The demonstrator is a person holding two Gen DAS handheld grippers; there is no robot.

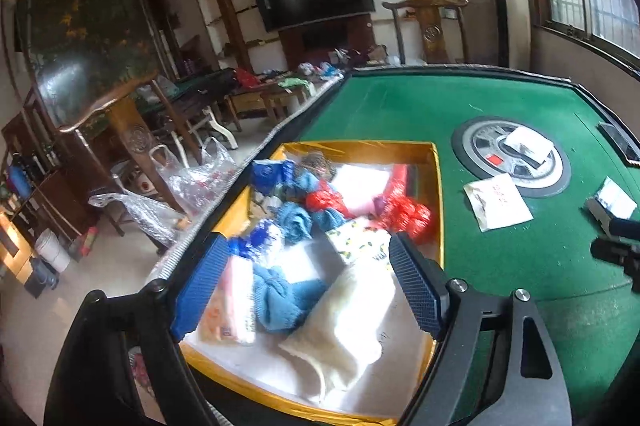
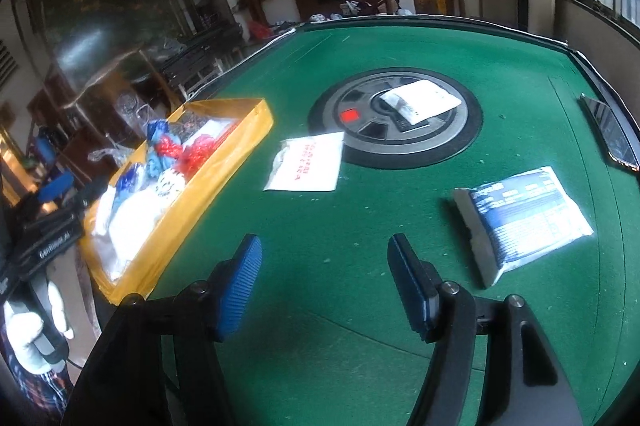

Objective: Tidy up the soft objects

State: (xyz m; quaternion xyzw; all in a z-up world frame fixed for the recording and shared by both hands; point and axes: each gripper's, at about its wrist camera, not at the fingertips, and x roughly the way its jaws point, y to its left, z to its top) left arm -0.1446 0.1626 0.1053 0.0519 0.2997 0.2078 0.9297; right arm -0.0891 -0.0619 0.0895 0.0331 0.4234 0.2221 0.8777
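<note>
Left gripper hangs right over the yellow box, fingers spread wide, nothing between the blue pads. Directly under it lie a blue knitted piece, a cream cloth pouch and a pale packet beside the left pad; further ahead in the box there's a jumble of red mesh bundles, more blue knits and a patterned white item. The box sits at the near-left edge of the green felt table, its left wall almost flush with the table's dark rim, so there's little margin on that side. Over to the right gripper: also gaping, empty, hovering above bare felt. Ahead and slightly left of it lies a flat white packet with red print; beyond that, a white pouch rests on the round central hub. To its right, close by, a blue-and-white pack sits alone. A phone lies at the far right rim. The yellow box is well off to the right gripper's left, with open green between them. The stretch of felt in front of the right gripper's fingers is bare up to the packets.
</note>
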